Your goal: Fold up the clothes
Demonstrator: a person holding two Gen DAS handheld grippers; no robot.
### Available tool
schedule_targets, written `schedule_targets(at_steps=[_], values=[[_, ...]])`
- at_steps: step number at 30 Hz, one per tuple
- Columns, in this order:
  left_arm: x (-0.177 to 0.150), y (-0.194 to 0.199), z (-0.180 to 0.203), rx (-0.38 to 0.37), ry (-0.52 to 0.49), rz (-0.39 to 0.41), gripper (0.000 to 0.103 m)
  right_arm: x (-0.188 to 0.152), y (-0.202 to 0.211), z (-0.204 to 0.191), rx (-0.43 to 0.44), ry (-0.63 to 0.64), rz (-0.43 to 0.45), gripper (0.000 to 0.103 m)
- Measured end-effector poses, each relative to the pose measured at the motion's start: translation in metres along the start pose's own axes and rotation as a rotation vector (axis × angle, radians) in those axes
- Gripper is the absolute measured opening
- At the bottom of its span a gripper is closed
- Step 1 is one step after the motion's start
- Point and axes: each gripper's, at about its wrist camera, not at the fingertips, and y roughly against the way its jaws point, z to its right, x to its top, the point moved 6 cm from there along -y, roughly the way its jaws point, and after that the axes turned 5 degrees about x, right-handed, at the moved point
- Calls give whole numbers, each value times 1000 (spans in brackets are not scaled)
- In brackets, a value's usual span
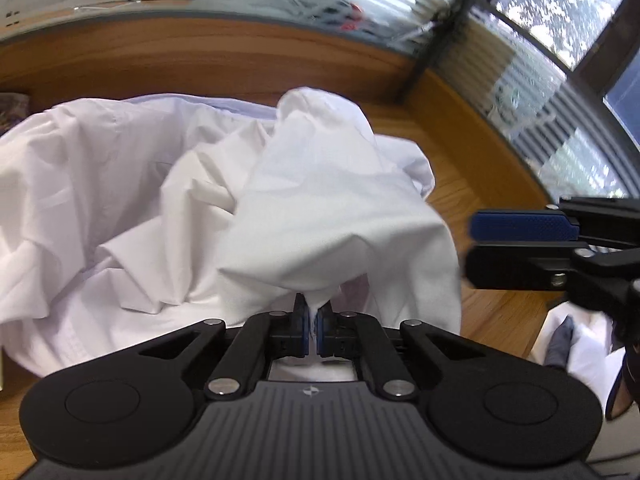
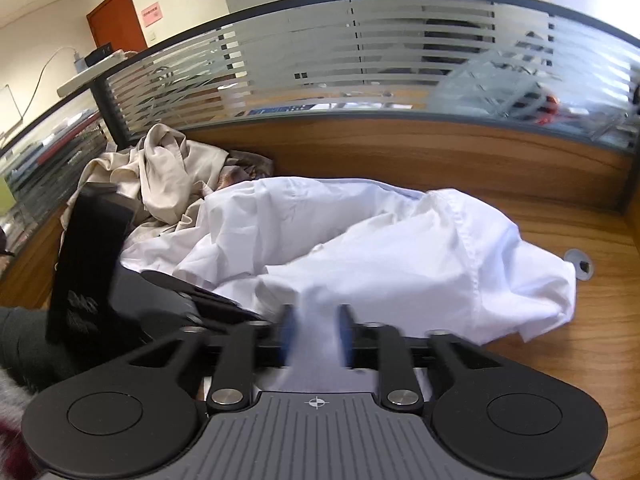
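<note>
Sprawling across the wooden desk (image 2: 560,360), a white shirt (image 2: 400,248) lies crumpled, its long axis running left to right along the far partition (image 2: 360,60) in the right wrist view. It is thin, matte woven cotton, full of soft creases and sharp folded ridges, and a stitched seam runs down its right part. Its right end tapers to a loose flap near a round grey cable grommet (image 2: 579,263) set in the desk. At its far left it meets a heap of beige cloth (image 2: 168,168), equally rumpled, with a dark patterned fabric just behind that.

The partition has a wood-grain lower band and frosted striped glass above.

In the left wrist view a part of the shirt (image 1: 320,208) rises as a draped peak, pulled toward the camera, its lower tip gathered into a narrow pinch. The left gripper (image 1: 313,326) is clamped tight on that tip, the blue pads pressing the cloth from both sides. The right gripper (image 2: 316,336) has its jaws partly apart, blurred, with white cloth lying between the blue pads; the pads do not appear to press it. Seen from the left wrist, it (image 1: 468,246) sits just right of the draped fold, black fingers with a textured blue pad.
</note>
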Motion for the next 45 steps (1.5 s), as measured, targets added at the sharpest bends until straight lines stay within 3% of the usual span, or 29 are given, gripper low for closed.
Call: schedule_targets(at_steps=[2, 5, 10, 17, 24, 25, 26, 27, 34, 40, 45], values=[[3, 7, -5, -9, 26, 9, 3, 2, 11, 13, 23, -40, 5, 42], [5, 15, -11, -20, 50, 16, 2, 4, 19, 39, 12, -113, 18, 54], [2, 20, -11, -41, 62, 19, 2, -2, 9, 86, -32, -286, 14, 57], [1, 35, -10, -103, 70, 27, 2, -27, -28, 144, -53, -653, 30, 62], [4, 52, -21, -145, 134, 41, 1, -49, -64, 186, 11, -970, 99, 62], [3, 55, -24, -146, 146, 42, 1, -51, -69, 188, 41, -1005, 111, 60], [3, 59, -26, -147, 159, 44, 1, -51, -74, 190, 78, -1038, 124, 40], [3, 63, -29, -150, 171, 47, 1, -51, -77, 191, 98, -1059, 131, 2], [-2, 112, -57, -219, 263, 111, 1, -31, -78, 184, -15, -972, 194, 2], [-20, 150, -95, -59, 329, 143, 1, -5, -76, 175, -129, -848, 238, 2], [-53, 187, -144, 50, 446, 177, 1, 5, -71, 182, -288, -785, 269, 2]])
